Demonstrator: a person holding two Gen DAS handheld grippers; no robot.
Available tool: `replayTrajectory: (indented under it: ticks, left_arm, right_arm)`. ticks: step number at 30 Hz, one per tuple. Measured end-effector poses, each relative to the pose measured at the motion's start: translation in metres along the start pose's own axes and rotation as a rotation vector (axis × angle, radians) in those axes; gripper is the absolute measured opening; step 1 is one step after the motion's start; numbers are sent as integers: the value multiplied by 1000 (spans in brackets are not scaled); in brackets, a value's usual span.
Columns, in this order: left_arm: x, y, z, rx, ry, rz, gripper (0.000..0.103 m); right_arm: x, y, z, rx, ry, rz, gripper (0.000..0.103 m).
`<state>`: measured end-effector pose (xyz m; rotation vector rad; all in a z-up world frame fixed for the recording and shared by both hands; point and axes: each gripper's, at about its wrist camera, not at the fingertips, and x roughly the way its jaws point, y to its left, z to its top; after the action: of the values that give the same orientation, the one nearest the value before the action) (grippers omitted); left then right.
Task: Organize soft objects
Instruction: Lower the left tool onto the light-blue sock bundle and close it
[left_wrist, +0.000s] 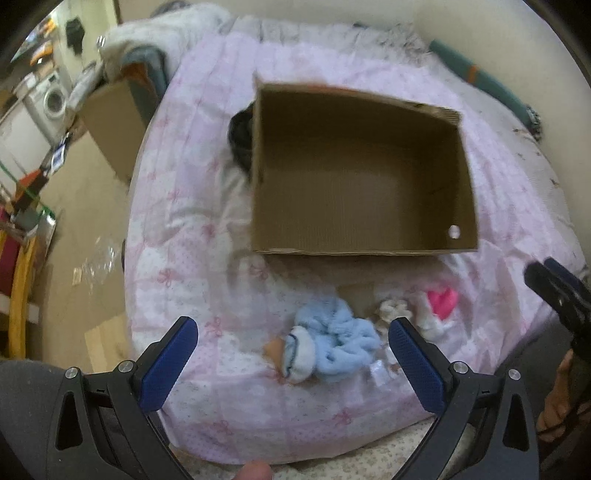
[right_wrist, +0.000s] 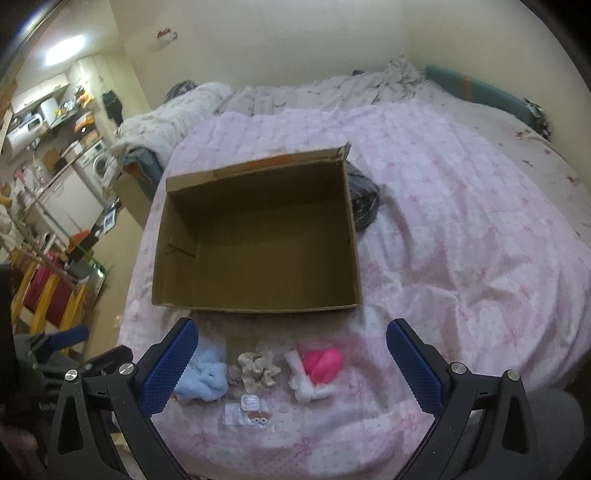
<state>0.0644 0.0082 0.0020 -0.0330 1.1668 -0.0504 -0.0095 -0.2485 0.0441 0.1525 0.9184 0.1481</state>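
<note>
Both grippers, left gripper (left_wrist: 291, 343) and right gripper (right_wrist: 291, 343), stand wide and empty. The cardboard box (left_wrist: 364, 243) is empty; the blue fleece item (left_wrist: 340, 343) lies nearest. Advise pinching its bunched middle, then lifting clear of the box rim.

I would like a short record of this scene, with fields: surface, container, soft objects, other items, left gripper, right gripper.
surface: bed with pink quilt
container: cardboard box, open, empty, on the quilt
soft objects: blue fluffy item, beige scrunchie, pink and white item, in a row on the quilt in front of the box, none inside
other items: small clear packets near the scrunchie; dark object beside the box
left gripper: open, holds nothing, above the blue item
right gripper: open, holds nothing
</note>
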Motion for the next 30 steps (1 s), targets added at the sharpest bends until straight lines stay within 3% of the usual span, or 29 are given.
replayTrajectory:
  ticks: [3,5,10,14,19,25,27,28,30]
  left_arm:
    - [19,15,8,-61,71,-6,102]
    - [36,21,8,-100,136,-24,94]
    - [72,17,-7,-184,309,-97,90]
    - [82,1,-14,-196,326,-149,91]
    - [110,-25,-18,-146,422,-117,93]
    - [124,-44,-17,-56,404,-28,91]
    - [132,-49,-19,-40,421,-17,71]
    - [134,-49,-20,-44,421,-15,54]
    - [131,-49,-19,-52,401,-23,45]
  right_arm:
    - [14,-8,2,-10,29,-6,103]
    - [22,-16,-1,10,42,-23,103]
    - [42,-40,-10,147,120,-8,103]
    - [42,-44,-10,170,113,-4,103]
    - [44,-41,-11,152,108,-12,103]
    - [45,-37,-12,122,104,-21,103]
    - [45,-37,-11,120,102,-22,103]
    - [45,-36,-12,120,103,-22,103]
    - [45,-36,-12,121,104,-21,103]
